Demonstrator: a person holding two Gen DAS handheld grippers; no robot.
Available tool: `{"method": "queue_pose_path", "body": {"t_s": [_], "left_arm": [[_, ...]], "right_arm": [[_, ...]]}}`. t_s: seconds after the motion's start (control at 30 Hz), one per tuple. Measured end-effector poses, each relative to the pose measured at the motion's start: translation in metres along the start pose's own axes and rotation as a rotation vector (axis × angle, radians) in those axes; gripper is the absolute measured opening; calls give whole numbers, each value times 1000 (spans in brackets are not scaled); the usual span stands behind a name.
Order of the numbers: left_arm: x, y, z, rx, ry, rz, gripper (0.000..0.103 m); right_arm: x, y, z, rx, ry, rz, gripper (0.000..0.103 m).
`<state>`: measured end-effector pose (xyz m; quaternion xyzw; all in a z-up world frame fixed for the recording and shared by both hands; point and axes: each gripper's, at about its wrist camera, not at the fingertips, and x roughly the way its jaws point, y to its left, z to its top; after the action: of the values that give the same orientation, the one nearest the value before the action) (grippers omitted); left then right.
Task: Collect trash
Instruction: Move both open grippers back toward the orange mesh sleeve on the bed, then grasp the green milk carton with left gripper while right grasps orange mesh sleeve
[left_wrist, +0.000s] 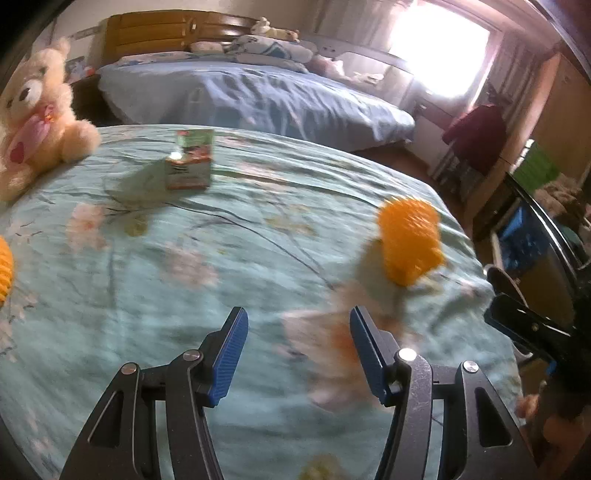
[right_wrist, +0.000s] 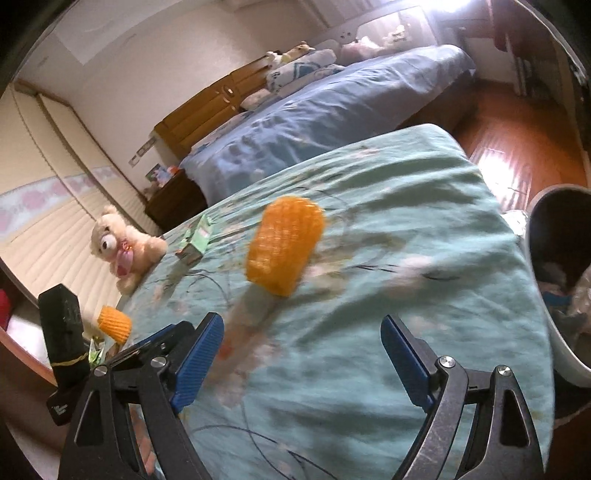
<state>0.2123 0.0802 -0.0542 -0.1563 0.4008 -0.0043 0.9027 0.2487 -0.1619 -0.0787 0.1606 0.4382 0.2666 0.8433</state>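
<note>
An orange foam net (right_wrist: 284, 245) lies on the teal bed (right_wrist: 424, 229), dead ahead of the right tool (right_wrist: 302, 360), long axis pointing away. Both tools gape empty; the left tool (left_wrist: 299, 354) sits farther off.

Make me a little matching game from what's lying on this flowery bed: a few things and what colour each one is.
Things:
1. foam fruit net
2. teddy bear
3. small carton
4. pads of the right gripper

Colours:
A. blue
B. orange
C. cream with a pink bib
D. green and white

Pairs: 1-B, 2-C, 3-D, 4-A
</note>
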Motion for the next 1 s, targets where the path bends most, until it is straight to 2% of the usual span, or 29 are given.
{"method": "queue_pose_path", "body": {"t_s": [0.33, 0.57, 1.0], "left_arm": [[25, 31, 33, -86, -33, 74, 61], [60, 42, 61, -88, -33, 127, 64], [120, 51, 116, -71, -48, 211, 65]], "right_arm": [[37, 16, 15, 1, 4, 7, 88], [55, 22, 24, 0, 11, 5, 88], [79, 14, 43, 26, 9, -48, 87]]}}
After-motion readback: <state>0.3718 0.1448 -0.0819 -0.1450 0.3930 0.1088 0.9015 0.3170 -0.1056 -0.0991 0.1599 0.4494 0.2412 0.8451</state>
